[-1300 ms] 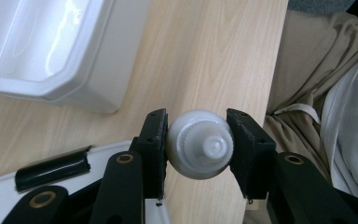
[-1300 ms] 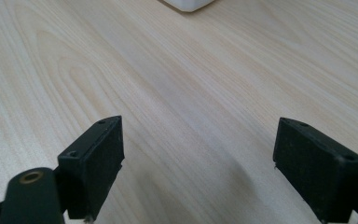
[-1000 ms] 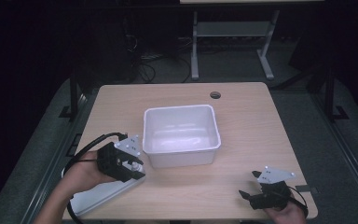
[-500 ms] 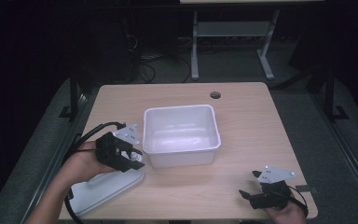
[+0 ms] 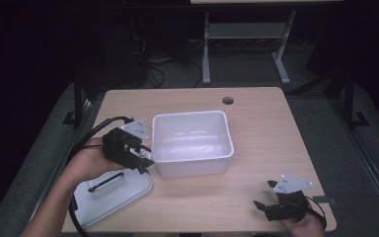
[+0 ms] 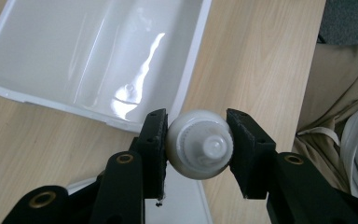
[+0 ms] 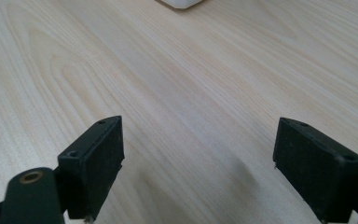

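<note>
Beside the tub's [image 5: 192, 143] left wall, we are gripping a white bottle [image 6: 199, 143] in the left tool [image 6: 196, 145], ready to drop it in; the right tool [image 7: 198, 163] is resting open on the worktop [image 5: 271, 143].

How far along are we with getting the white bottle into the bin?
Done: the lid is off, lying on the table beside the white bin. In hand: the left gripper is shut on the white bottle near the bin's rim. Left: carry it over and release. The right gripper rests open.
</note>
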Demonstrator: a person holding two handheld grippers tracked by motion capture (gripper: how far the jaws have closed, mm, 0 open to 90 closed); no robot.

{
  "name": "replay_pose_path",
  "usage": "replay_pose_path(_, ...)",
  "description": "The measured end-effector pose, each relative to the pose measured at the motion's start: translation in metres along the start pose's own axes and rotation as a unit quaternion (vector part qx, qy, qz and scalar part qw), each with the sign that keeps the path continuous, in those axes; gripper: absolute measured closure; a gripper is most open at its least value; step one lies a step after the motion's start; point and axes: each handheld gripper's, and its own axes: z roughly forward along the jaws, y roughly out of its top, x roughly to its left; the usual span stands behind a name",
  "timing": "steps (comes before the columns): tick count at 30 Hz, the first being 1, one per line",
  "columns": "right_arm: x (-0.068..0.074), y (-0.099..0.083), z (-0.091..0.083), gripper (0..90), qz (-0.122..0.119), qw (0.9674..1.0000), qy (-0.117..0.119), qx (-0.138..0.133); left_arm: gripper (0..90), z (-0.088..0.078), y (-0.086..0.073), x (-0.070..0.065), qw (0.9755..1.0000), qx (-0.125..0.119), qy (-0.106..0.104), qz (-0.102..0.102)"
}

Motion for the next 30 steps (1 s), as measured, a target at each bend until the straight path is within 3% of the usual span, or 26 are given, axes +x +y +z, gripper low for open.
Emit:
replay_pose_path(9,0.0,0.0,-0.001,15.8,-0.006,1.0,-0.002,0.0,59.8,0.003,0.014,0.009,1.0,-0.002,0.003,0.001)
replay_pose_path(30,-0.001,-0.001,-0.001,15.8,0.0,1.0,0.001,-0.004,59.8,0.015,0.025,0.025,0.9998,-0.003,0.015,-0.012)
